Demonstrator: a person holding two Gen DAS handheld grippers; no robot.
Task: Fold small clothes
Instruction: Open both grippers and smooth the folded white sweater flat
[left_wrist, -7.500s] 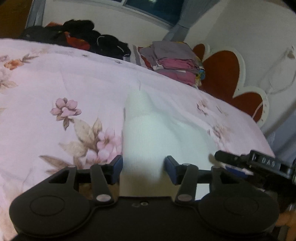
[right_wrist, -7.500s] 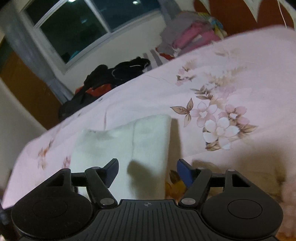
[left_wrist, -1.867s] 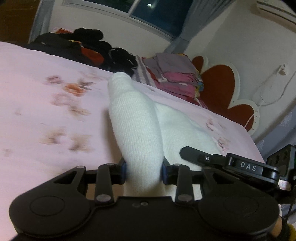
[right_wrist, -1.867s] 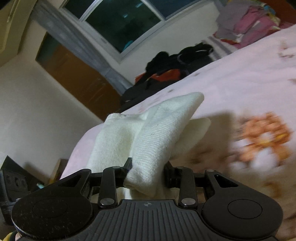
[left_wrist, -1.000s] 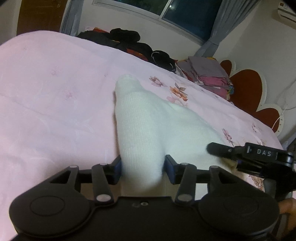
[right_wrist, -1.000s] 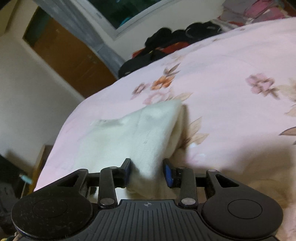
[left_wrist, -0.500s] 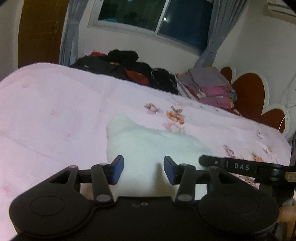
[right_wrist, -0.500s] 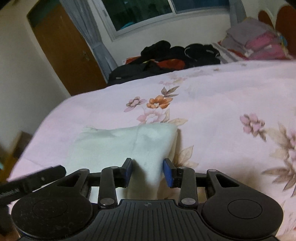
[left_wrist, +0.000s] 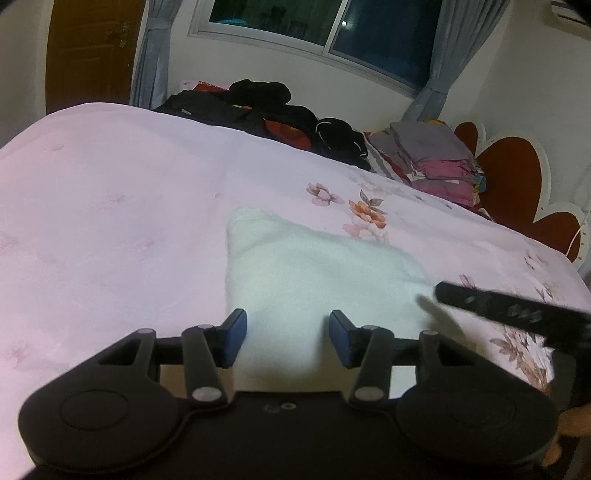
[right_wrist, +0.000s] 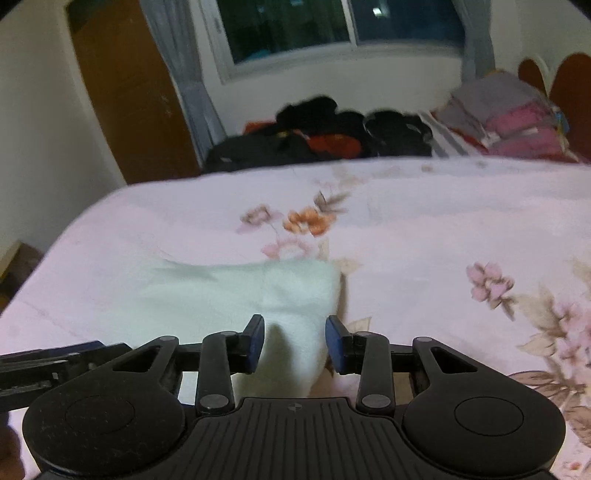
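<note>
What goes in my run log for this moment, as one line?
left gripper: open | right gripper: open | white garment: flat on pink floral bedspread, released

Both claws spread, holding nothing

Your left claw (left_wrist: 287, 338) sits low in the centre of its frame, its blue-padded fingers (left_wrist: 233, 339) parted wide with clear space between them. Your right claw (right_wrist: 294, 341) sits likewise at bottom centre of its view, jaws apart, though a little narrower. In the left view, your right claw reaches in from the right edge as a blurred dark bar; in the right view, your left claw shows at the lower left edge.
</note>
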